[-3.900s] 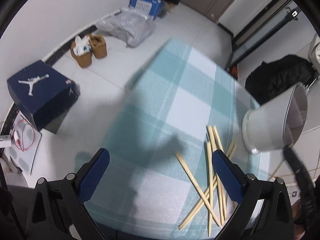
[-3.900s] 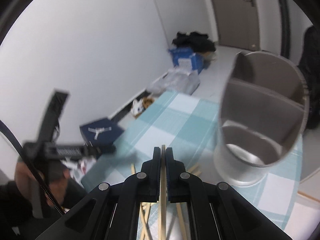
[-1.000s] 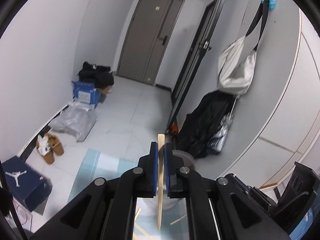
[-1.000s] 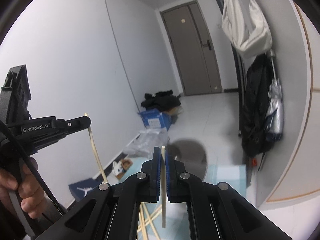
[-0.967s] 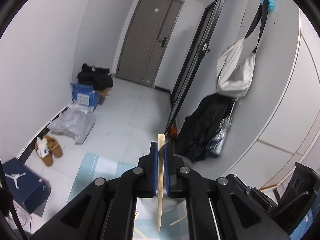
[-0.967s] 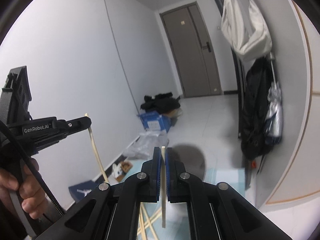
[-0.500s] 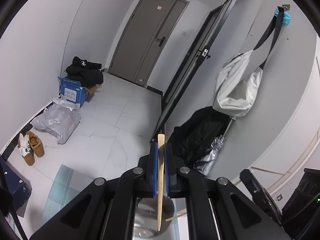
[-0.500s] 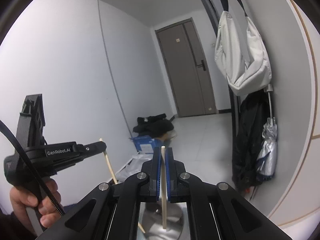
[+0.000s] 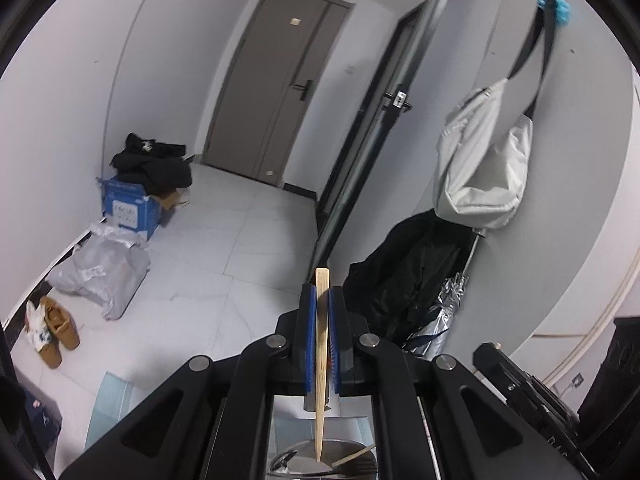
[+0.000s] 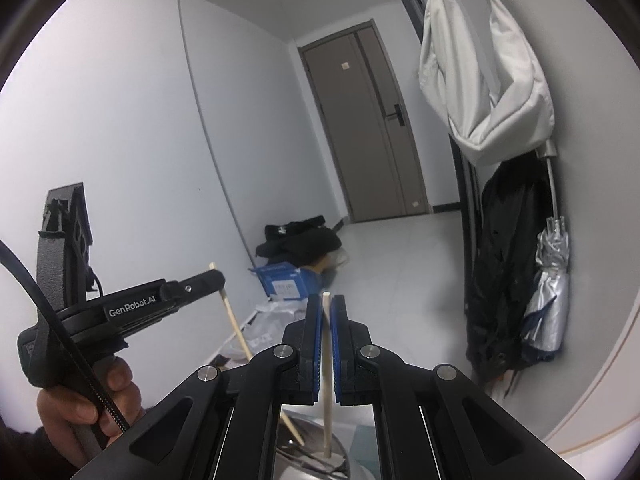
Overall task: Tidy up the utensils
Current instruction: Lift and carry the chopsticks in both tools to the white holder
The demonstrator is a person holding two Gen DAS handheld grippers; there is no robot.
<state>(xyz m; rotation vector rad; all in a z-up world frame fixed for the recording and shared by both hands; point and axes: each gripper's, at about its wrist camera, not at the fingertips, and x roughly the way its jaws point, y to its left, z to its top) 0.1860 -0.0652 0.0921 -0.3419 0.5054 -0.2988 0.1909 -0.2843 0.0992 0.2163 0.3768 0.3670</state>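
Two chopsticks are clamped upright, one [image 9: 321, 344] by the left gripper [image 9: 321, 332], one [image 10: 327, 376] by the right gripper [image 10: 327, 344], tips over the steel utensil holder [image 10: 308, 452].

Right hand-held gripper [image 10: 327, 300] clamps a chopstick [image 10: 327, 380] (over holder [image 10: 316, 460]).
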